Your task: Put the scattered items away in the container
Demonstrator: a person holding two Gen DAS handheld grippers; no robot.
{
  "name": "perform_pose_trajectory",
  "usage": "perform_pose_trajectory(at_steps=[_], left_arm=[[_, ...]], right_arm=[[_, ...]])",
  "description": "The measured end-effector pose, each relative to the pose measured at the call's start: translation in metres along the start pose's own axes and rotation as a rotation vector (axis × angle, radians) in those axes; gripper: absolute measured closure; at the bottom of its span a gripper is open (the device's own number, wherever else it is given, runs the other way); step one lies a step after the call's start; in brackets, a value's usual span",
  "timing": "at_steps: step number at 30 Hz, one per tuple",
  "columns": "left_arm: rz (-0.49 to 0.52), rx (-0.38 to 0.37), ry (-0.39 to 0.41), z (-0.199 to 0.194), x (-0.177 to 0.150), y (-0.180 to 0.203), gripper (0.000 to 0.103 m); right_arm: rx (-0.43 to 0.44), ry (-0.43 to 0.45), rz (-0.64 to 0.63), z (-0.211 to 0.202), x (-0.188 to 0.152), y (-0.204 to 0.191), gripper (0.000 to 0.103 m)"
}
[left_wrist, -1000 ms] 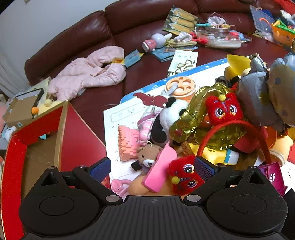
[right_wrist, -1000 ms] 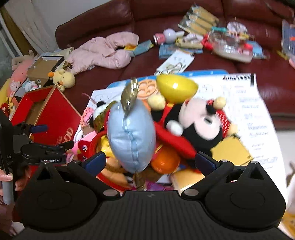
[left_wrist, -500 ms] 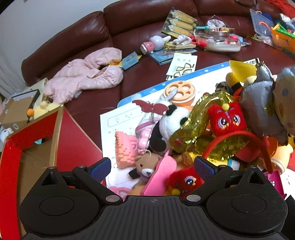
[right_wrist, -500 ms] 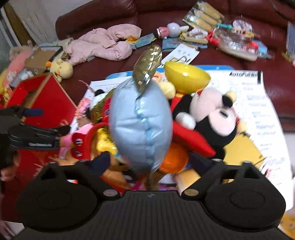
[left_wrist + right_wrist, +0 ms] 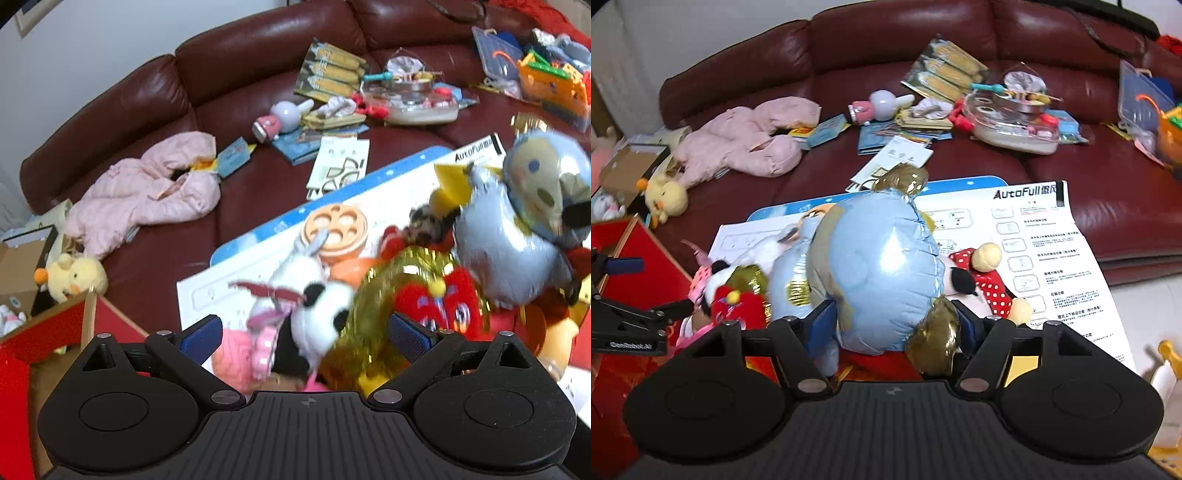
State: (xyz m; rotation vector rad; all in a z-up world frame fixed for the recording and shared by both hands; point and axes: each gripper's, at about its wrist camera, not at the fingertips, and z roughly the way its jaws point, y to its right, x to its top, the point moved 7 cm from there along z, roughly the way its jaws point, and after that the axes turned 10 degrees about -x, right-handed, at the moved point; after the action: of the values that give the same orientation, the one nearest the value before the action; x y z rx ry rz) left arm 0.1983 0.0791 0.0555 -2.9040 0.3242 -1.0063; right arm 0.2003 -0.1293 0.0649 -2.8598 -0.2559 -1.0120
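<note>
A pile of toys lies on white paper sheets (image 5: pixel 1045 236) on the dark red sofa. My right gripper (image 5: pixel 895 325) is shut on a light blue foil balloon (image 5: pixel 882 273) with gold ends and holds it raised over the pile. The balloon also shows in the left wrist view (image 5: pixel 517 229) at the right. My left gripper (image 5: pixel 306 334) is open above a panda plush (image 5: pixel 317 314), a gold foil piece (image 5: pixel 373 299) and a red lion toy (image 5: pixel 439 302). A red cardboard box (image 5: pixel 22 339) stands at the left; it also shows in the right wrist view (image 5: pixel 631 240).
A Minnie plush (image 5: pixel 990 288) lies beside the balloon. A pink jacket (image 5: pixel 147 192), a yellow duck plush (image 5: pixel 74 277), books, a clear tray of toys (image 5: pixel 1015 122) and plastic bins (image 5: pixel 535 74) lie on the sofa. An orange disc (image 5: pixel 336 229) rests on the paper.
My right gripper has closed on the blue balloon and lifted it. The left gripper has moved forward over the pile, still open; the view is blurred by motion.
</note>
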Motion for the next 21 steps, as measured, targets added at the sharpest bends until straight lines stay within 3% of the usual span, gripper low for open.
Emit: perform_pose_trajectory(at_steps=[4,11,16,21], left_arm=[[0.021,0.005,0.018,0.009,0.015,-0.002,0.001],[0.078,0.098,0.019,0.041,0.037,-0.025,0.001],[0.192,0.027,-0.021,0.059,0.026,-0.006,0.002],[0.315,-0.037,0.010,0.052,0.005,0.022,0.003]], right_arm=[[-0.002,0.000,0.024,0.010,0.004,0.005,0.031],[0.008,0.001,0.051,0.020,0.007,0.011,0.024],[0.015,-0.002,0.066,0.021,0.009,0.013,0.023],[0.027,-0.005,0.067,0.022,0.009,0.009,0.022]])
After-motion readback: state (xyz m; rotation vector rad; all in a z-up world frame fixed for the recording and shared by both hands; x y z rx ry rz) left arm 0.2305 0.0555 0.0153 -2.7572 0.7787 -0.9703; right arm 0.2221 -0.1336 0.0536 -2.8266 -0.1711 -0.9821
